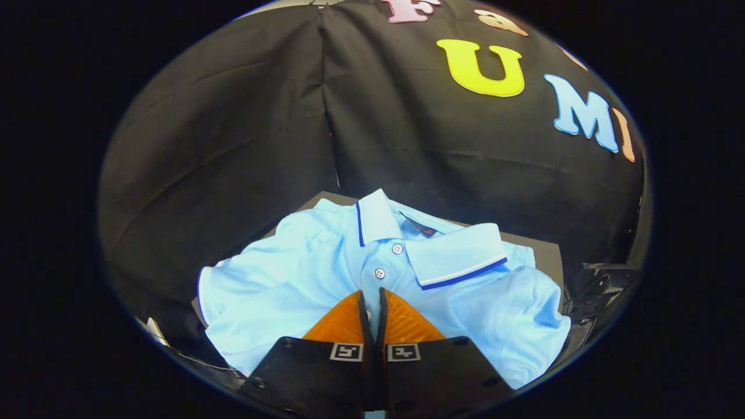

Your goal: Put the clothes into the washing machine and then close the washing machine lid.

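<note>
A light blue polo shirt [291, 279] with a dark-blue-trimmed collar and white buttons lies spread over a dark surface [544, 253]. My gripper [372, 299] is pressed down on the shirt's front just below the button placket. Its two fingers are nearly together, with a thin fold of the blue fabric pinched between them. The collar and two buttons sit just beyond the fingertips. The shirt's sleeves spread out to either side of the fingers.
The black cloth wall [233, 134] rises close behind the shirt. A dark object [599, 285] with angular parts stands to the right of the shirt, and a small pale thing [156, 330] shows at the left, low down.
</note>
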